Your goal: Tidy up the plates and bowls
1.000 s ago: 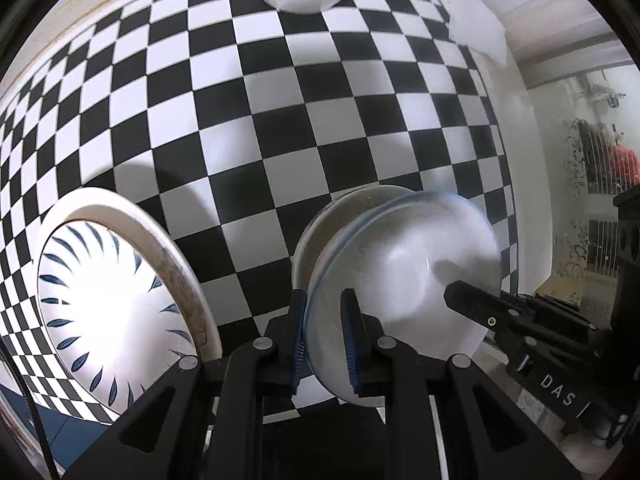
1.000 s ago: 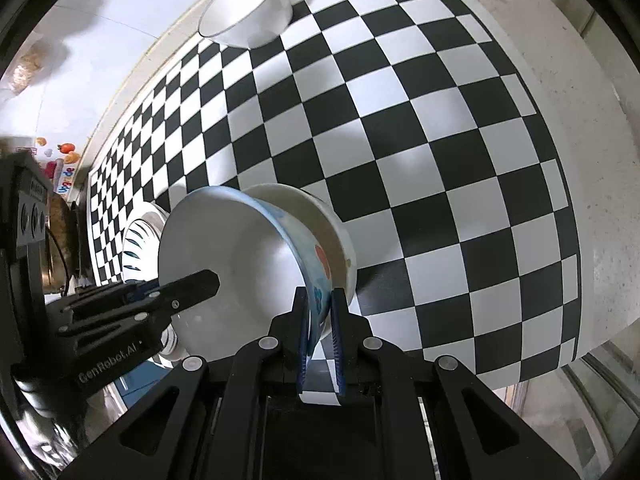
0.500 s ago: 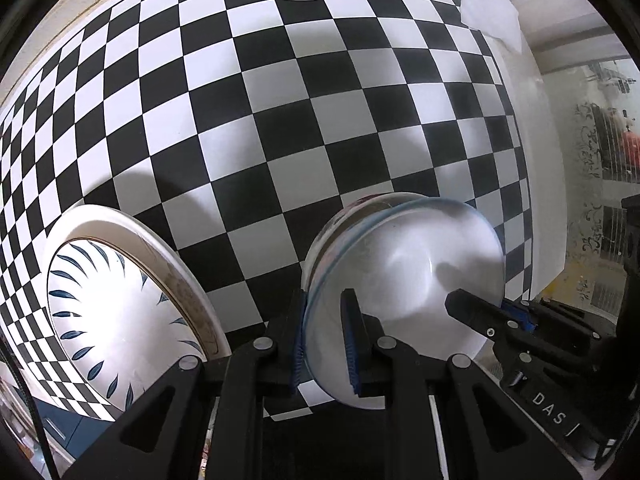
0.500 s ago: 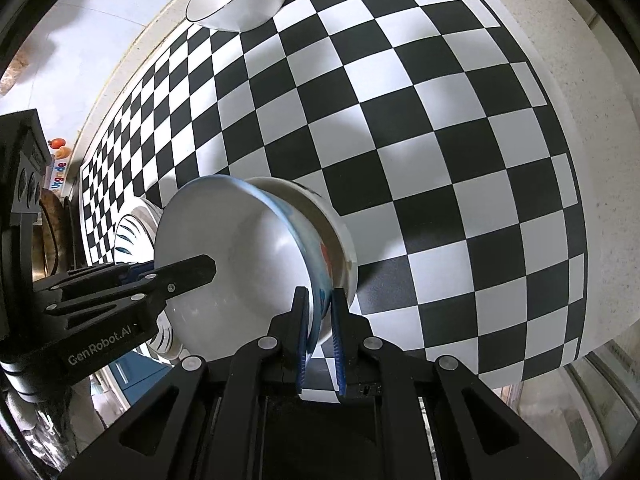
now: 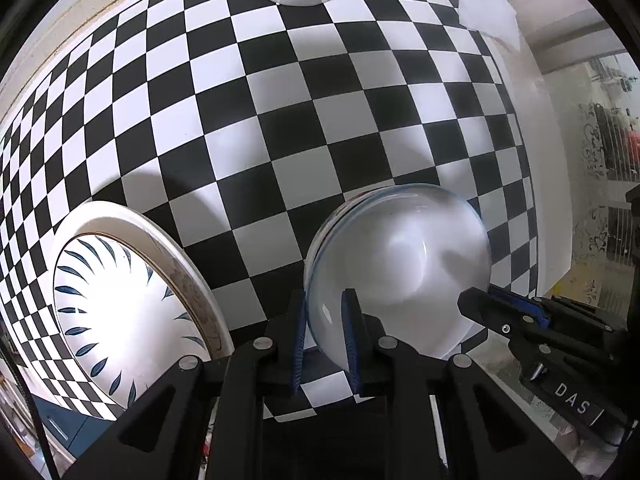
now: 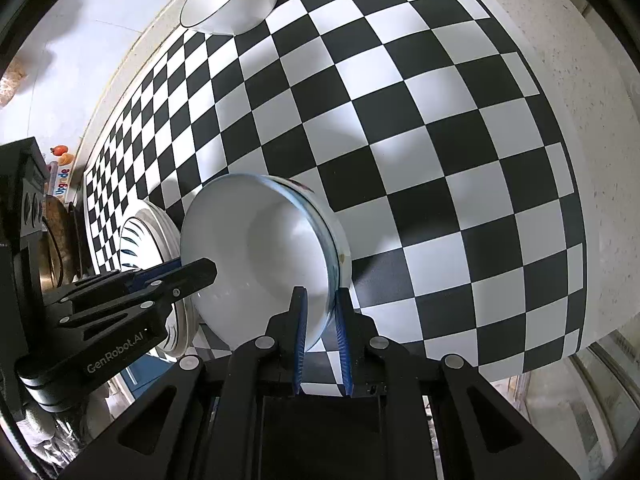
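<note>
A: Grippers first. Left gripper is clamped on the near rim of the white bowl — rim seen pinched between the blue pads. Right gripper is placed on the opposite rim of the same bowl; its jaws are opening, with the rim between them and a gap visible at the outer pad.

B: Bowl position?

A: Nested in a second bowl, which is seen only as a patterned rim edge beneath it. Both are set on the checkered cloth, near its front edge. In the right wrist view the left gripper is seen reaching in from the left, its fingertip over the bowl's inside.

B: Other dishes?

A: Plate with blue leaf marks is lain on the cloth just left of the stacked bowls, not touching them as far as can be told. Another white bowl with a dark rim line is placed well apart at the far edge of the cloth. White crumpled sheet is noted at the far right corner — material cannot be told.
</note>
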`<state>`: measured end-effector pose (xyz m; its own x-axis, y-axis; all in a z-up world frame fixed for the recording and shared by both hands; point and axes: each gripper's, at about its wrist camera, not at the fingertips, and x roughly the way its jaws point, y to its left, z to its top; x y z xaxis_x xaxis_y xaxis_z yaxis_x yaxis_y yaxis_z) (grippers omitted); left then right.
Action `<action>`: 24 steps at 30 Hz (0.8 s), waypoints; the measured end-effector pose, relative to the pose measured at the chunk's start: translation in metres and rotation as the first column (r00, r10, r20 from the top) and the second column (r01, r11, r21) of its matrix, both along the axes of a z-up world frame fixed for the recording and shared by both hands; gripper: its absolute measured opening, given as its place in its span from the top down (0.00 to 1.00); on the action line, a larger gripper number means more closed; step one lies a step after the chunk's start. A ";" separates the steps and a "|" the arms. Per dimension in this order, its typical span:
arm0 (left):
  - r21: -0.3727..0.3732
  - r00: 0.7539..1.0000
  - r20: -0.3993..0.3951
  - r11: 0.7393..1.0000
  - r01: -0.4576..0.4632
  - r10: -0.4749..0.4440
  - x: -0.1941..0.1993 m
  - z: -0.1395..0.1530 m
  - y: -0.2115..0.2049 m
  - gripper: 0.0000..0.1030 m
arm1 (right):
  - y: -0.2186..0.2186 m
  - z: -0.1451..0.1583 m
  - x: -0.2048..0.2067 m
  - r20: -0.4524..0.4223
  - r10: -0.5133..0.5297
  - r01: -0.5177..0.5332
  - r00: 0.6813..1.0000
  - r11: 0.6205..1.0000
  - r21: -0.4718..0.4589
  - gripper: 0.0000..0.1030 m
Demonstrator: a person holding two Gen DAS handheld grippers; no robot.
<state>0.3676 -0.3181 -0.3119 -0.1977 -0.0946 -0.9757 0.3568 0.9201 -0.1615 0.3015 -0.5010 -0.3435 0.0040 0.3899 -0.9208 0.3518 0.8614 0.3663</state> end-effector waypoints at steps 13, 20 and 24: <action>-0.099 0.985 0.097 0.986 -0.136 0.145 0.070 0.054 0.026 0.82 | -0.018 0.064 0.051 0.146 0.011 -0.007 0.989 1.000 -0.029 0.70; -0.110 0.966 0.059 0.963 -0.244 0.252 0.150 0.042 0.035 0.82 | -0.032 0.058 0.131 0.164 -0.034 0.030 0.986 0.999 0.029 0.69; -0.116 0.959 0.040 0.955 -0.274 0.280 0.192 0.031 0.028 0.82 | -0.041 0.049 0.177 0.170 -0.067 0.061 0.983 0.997 0.040 0.69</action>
